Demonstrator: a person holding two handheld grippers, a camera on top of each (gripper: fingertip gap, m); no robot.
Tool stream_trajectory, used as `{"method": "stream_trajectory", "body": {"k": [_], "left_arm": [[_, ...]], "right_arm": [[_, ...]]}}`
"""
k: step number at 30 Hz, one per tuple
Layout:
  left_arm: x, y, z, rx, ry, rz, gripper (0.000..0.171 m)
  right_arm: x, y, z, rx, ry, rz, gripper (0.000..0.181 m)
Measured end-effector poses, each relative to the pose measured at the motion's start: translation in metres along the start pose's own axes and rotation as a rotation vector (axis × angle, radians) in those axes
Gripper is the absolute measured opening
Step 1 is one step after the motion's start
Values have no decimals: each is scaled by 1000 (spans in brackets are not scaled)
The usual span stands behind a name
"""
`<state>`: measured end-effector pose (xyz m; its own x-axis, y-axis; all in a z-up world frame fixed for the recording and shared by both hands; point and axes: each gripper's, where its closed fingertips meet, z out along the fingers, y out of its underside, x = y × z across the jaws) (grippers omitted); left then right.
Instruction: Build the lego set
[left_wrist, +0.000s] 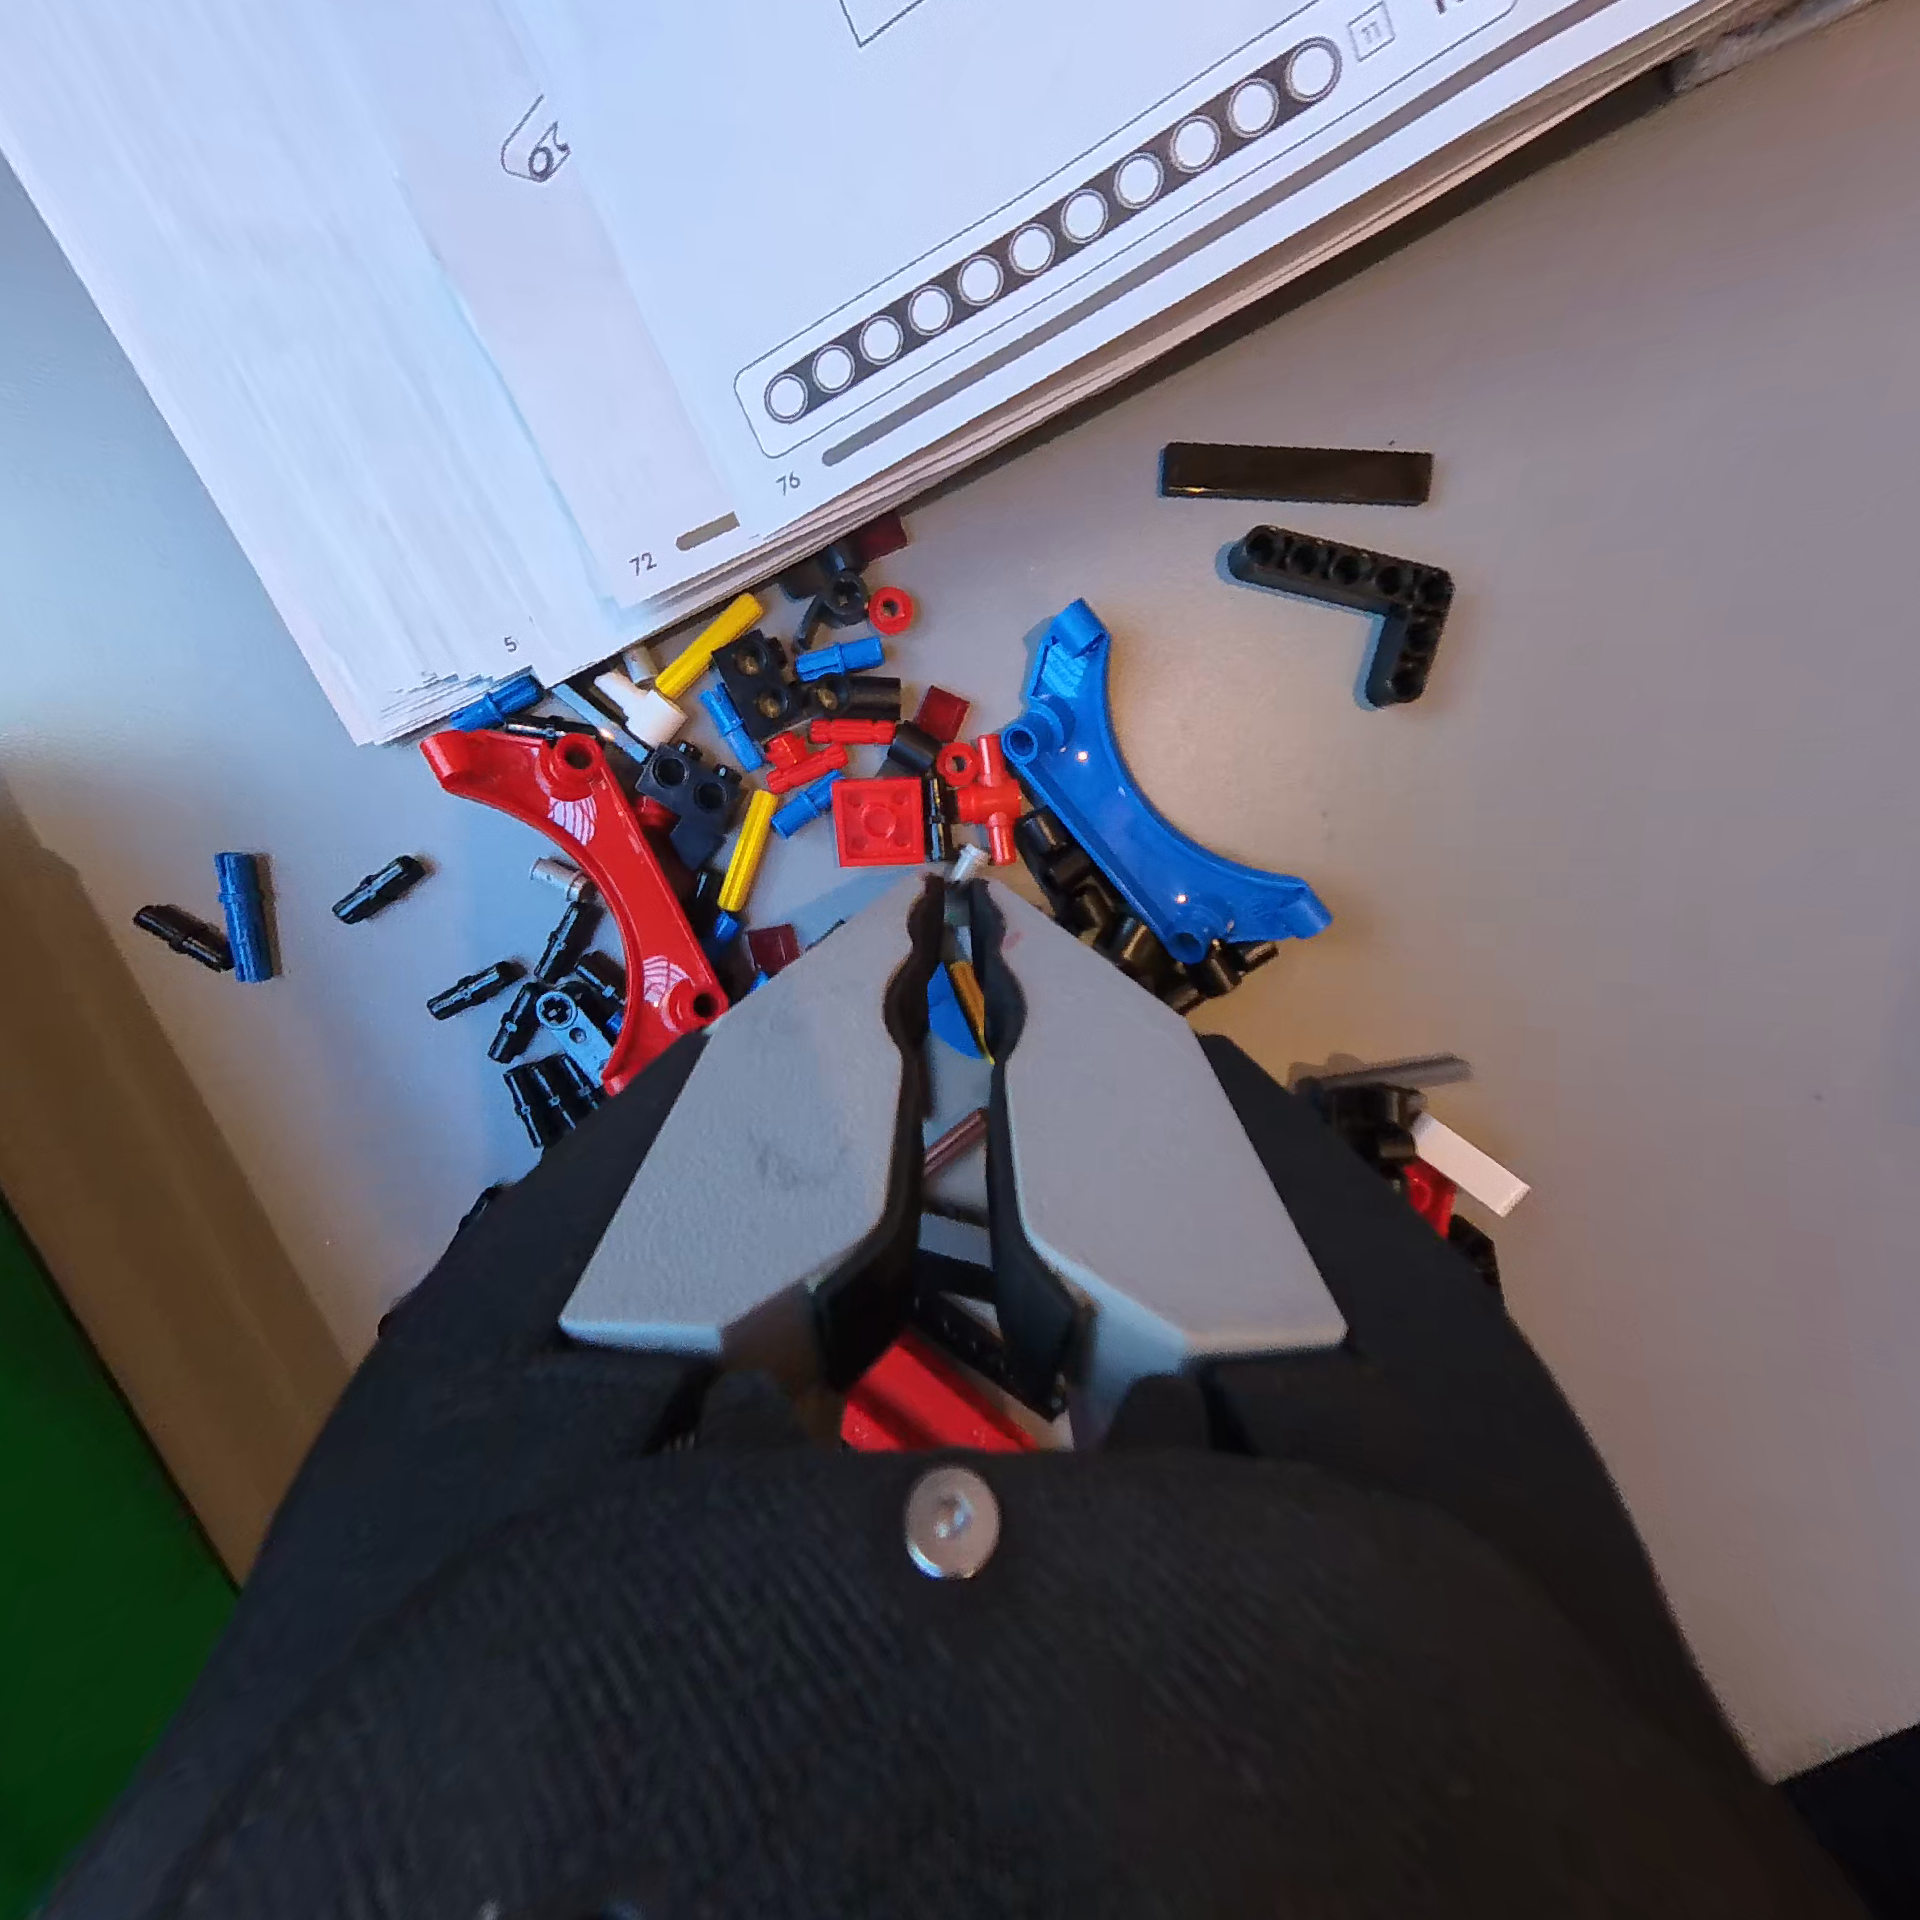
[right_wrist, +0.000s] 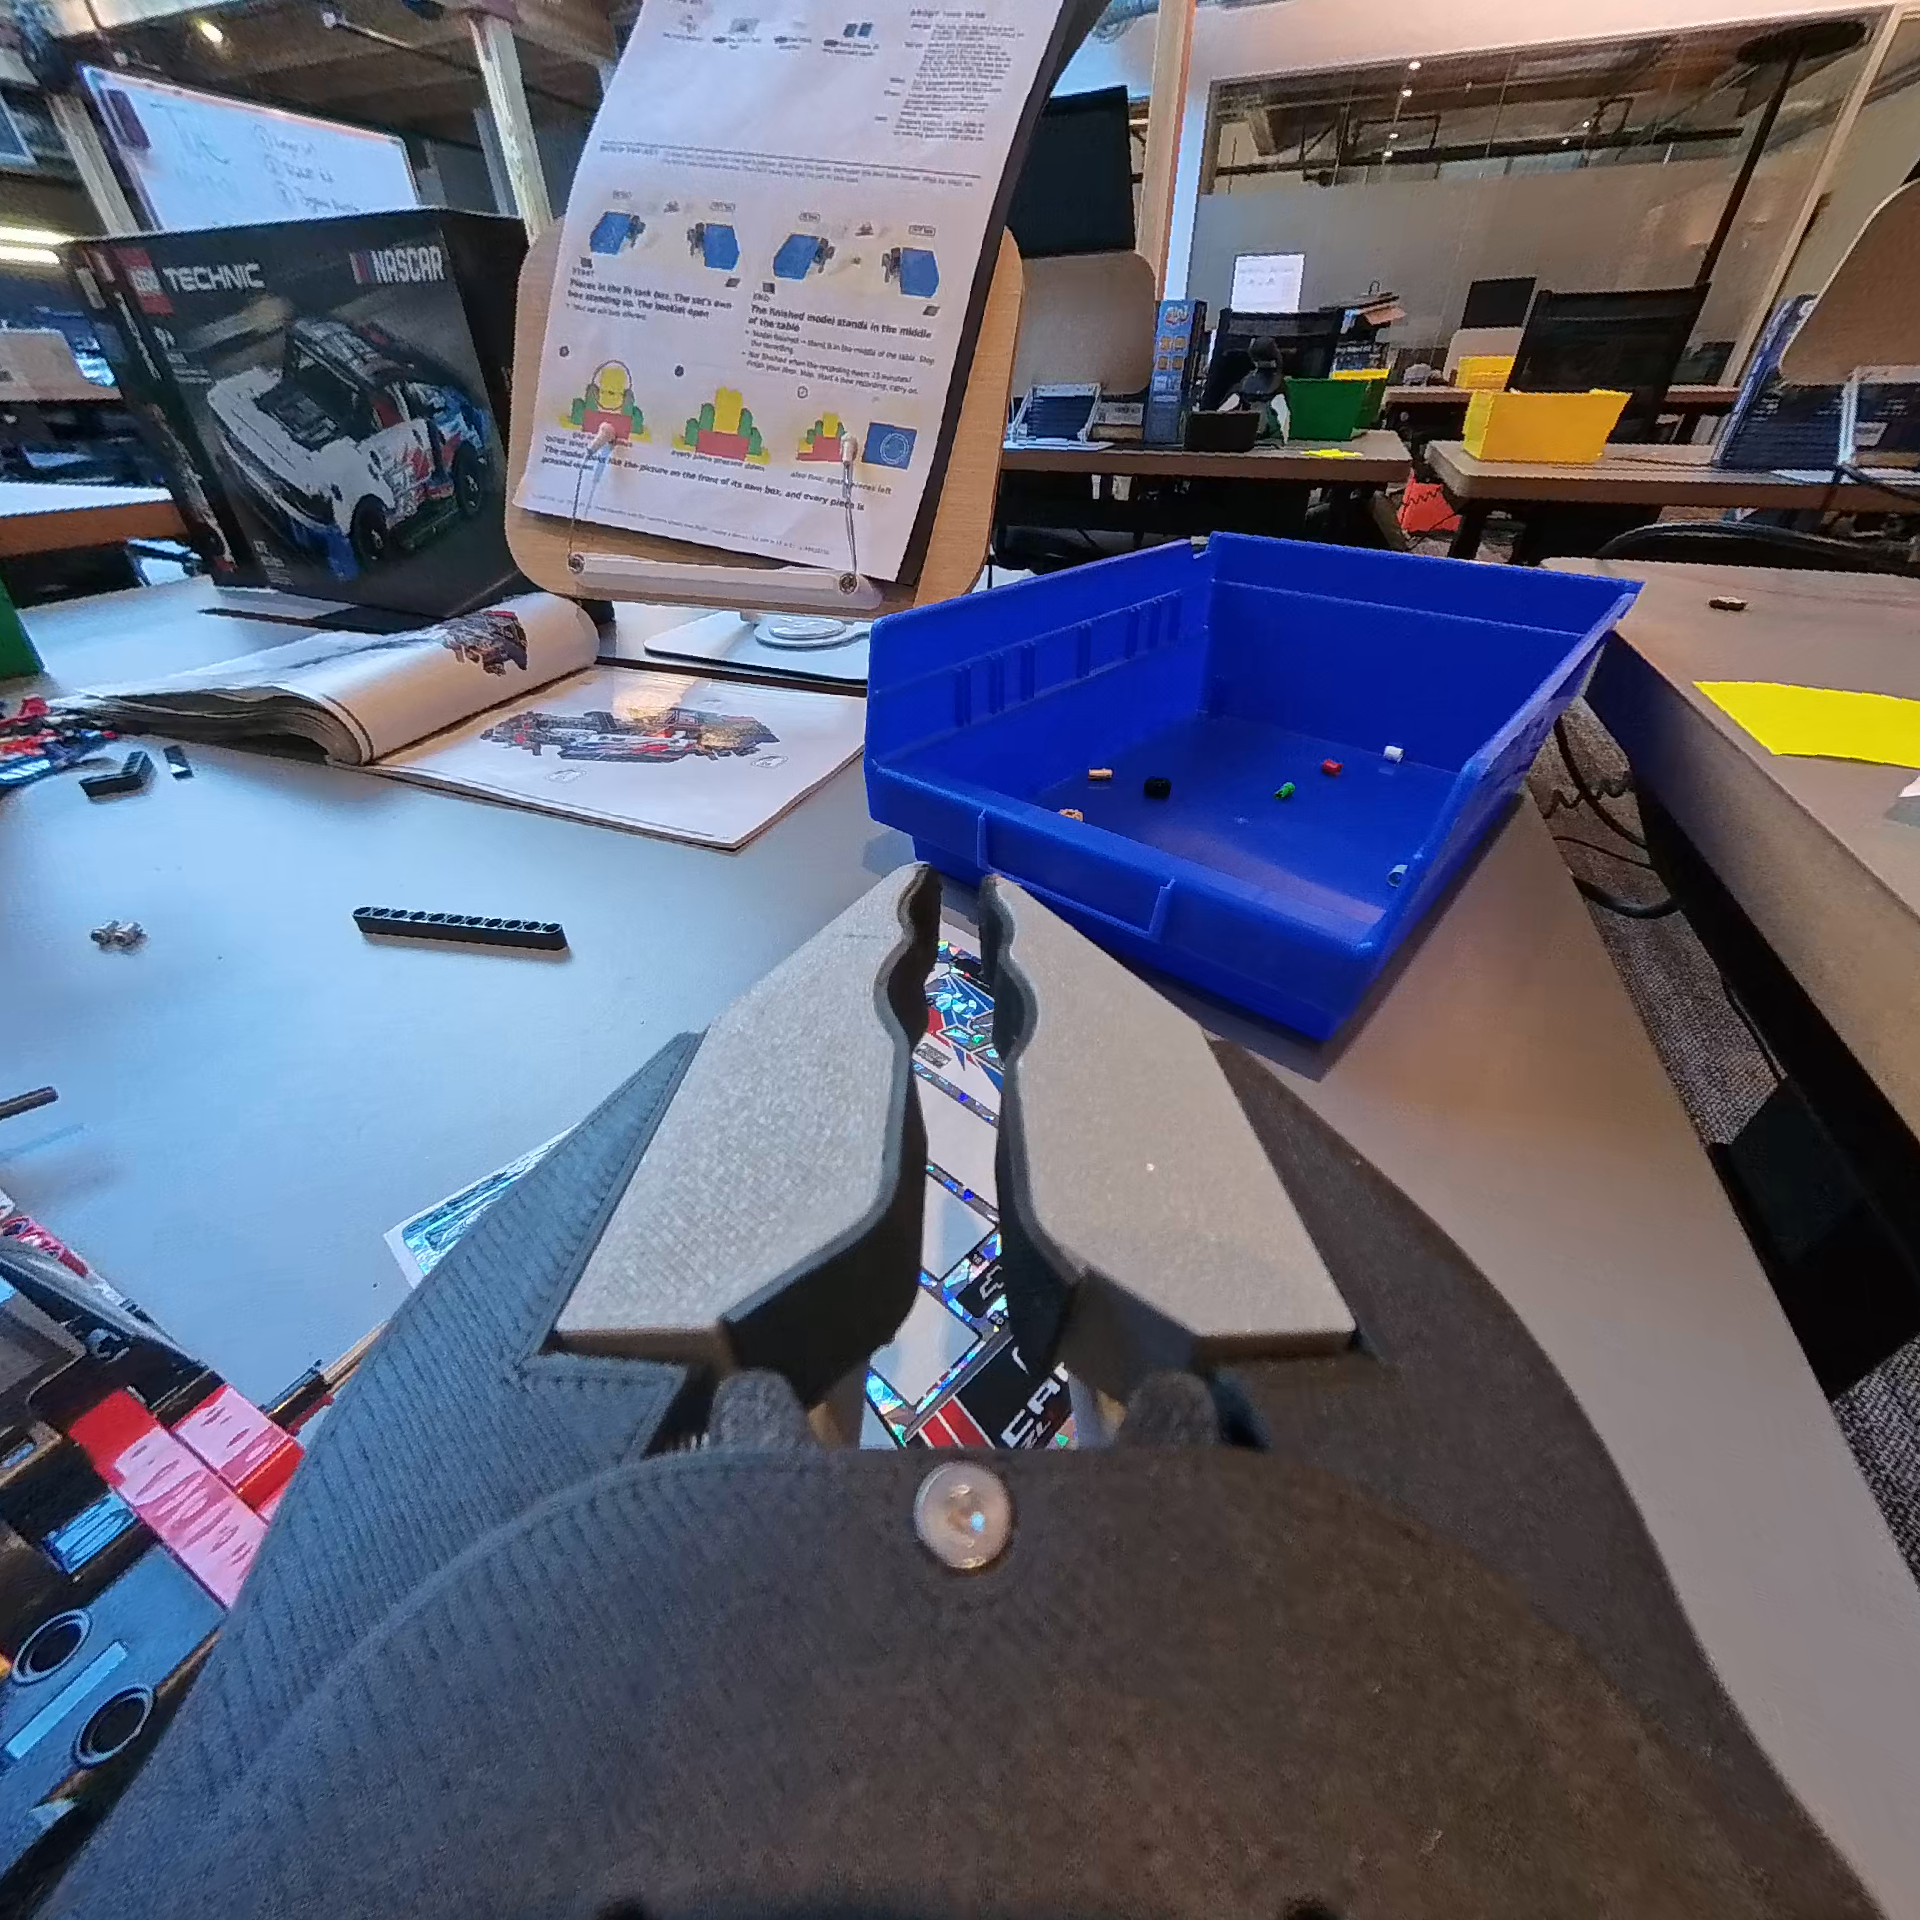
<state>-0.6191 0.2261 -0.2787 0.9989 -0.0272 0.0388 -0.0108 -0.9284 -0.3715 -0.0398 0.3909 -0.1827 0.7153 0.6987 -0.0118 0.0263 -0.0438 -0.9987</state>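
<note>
In the left wrist view my left gripper (left_wrist: 961, 896) points down at a pile of loose Lego pieces and is shut on a small grey and tan pin (left_wrist: 966, 868) that sticks out past its tips. Around the tips lie a red square plate (left_wrist: 880, 821), a red arch panel (left_wrist: 613, 883), a blue arch panel (left_wrist: 1122, 810) and yellow axles (left_wrist: 748, 847). In the right wrist view my right gripper (right_wrist: 958, 883) is nearly closed and empty, held above a shiny sticker sheet (right_wrist: 961, 1122). A long black beam (right_wrist: 460, 927) lies on the table to its left.
The open instruction booklet (left_wrist: 727, 260) lies behind the pile, with a black L beam (left_wrist: 1361, 603) and a black tile (left_wrist: 1294, 475) to the right. A blue bin (right_wrist: 1039, 862) holding small bits stands ahead of the right gripper, beside the set's box (right_wrist: 312, 395) and a sheet stand (right_wrist: 769, 312). One gripper's finger ends stand about 60 cm off the other's. Between my left fingertips and the black tile (left_wrist: 1294, 475) there is roughly 9 cm. It is also in sight in the right wrist view (right_wrist: 178, 763).
</note>
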Motion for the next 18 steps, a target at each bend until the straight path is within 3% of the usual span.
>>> {"method": "stream_trajectory", "body": {"k": [12, 18], "left_arm": [[8, -5, -17, 18, -41, 162, 1], [63, -15, -26, 55, 26, 364, 1]], "right_arm": [[0, 0, 0, 0, -1, -2, 5], [0, 0, 0, -1, 0, -3, 5]]}}
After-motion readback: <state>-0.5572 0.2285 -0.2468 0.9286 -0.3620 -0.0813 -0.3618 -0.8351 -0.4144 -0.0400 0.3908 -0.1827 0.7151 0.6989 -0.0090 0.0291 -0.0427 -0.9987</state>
